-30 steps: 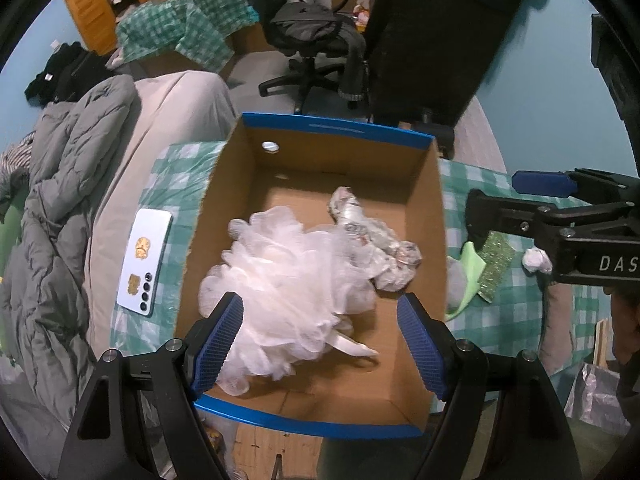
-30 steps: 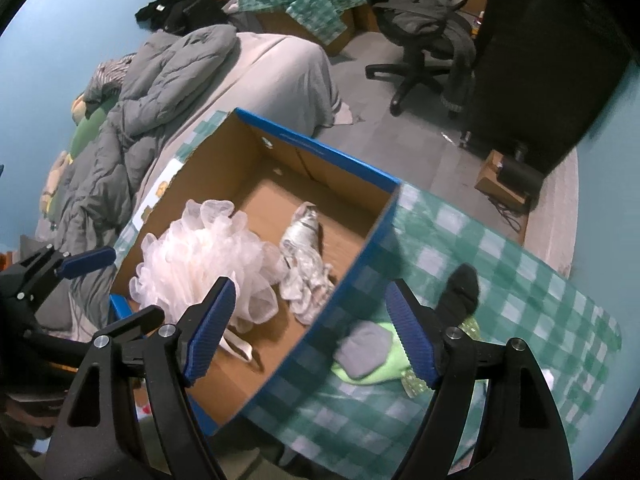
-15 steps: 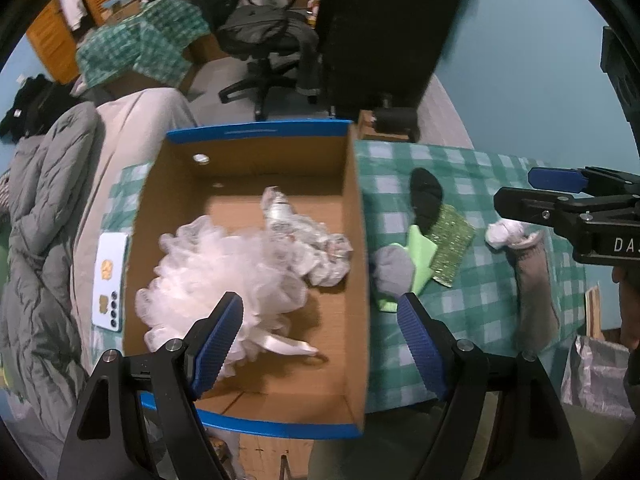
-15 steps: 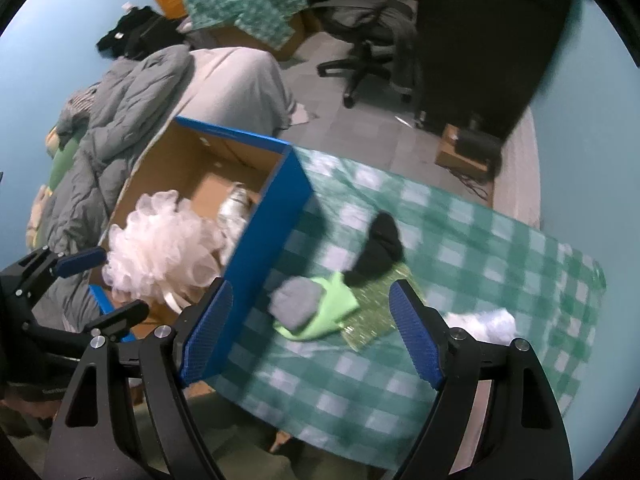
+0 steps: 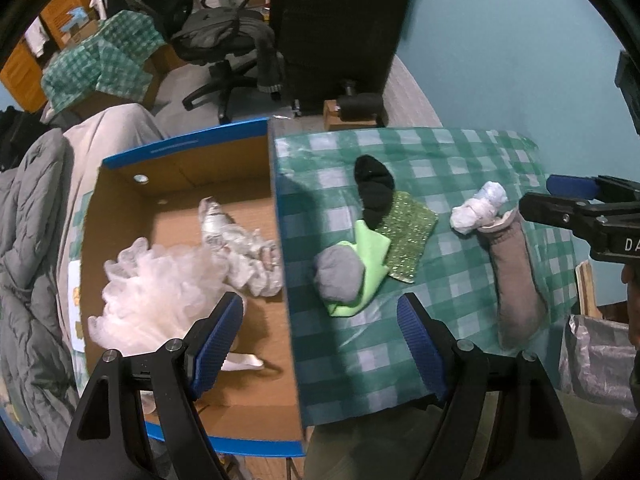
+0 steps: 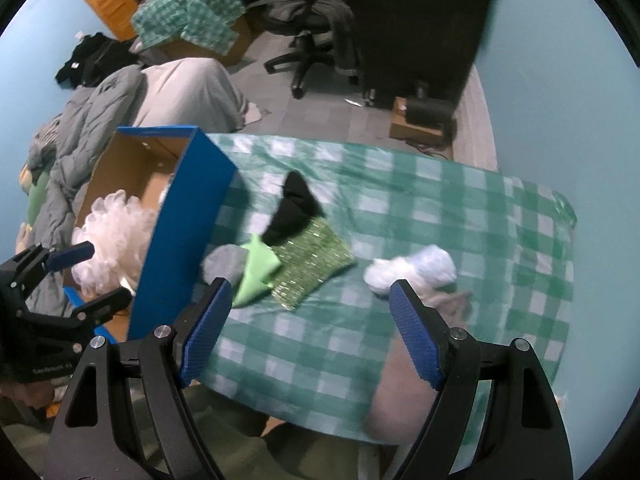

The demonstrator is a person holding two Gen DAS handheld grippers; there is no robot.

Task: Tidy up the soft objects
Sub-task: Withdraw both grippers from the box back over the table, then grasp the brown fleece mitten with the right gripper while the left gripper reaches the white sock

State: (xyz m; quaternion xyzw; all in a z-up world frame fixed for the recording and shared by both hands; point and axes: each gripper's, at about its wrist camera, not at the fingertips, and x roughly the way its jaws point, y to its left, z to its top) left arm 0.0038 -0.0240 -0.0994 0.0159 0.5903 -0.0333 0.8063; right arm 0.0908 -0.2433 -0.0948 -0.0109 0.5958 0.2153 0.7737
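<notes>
A cardboard box with blue rim [image 5: 276,200] [image 6: 188,216] stands at the table's left and holds a white mesh puff [image 5: 156,292] [image 6: 112,236] and a crumpled plastic wrap [image 5: 240,244]. On the green checked cloth [image 5: 440,160] [image 6: 400,208] lie a black sock [image 5: 374,192] [image 6: 294,208], a glittery green cloth [image 5: 408,236] [image 6: 312,260], a lime cloth [image 5: 370,260] [image 6: 256,272], a grey ball [image 5: 338,274] [image 6: 224,262], a white wad [image 5: 476,208] [image 6: 412,270] and a long grey-brown sock [image 5: 516,280] [image 6: 400,396]. My left gripper [image 5: 320,344] is open above the box's right wall. My right gripper [image 6: 308,332] is open above the cloth's near part.
A bed with a grey duvet [image 5: 28,240] [image 6: 92,132] lies left of the box. An office chair [image 5: 224,48] [image 6: 308,28] and a black cabinet [image 5: 340,20] [image 6: 416,20] stand beyond the table. The blue wall [image 6: 560,100] is on the right.
Both grippers have swung right, from over the box toward the checked cloth. More loose soft items have come into view. Both grippers stay open and empty.
</notes>
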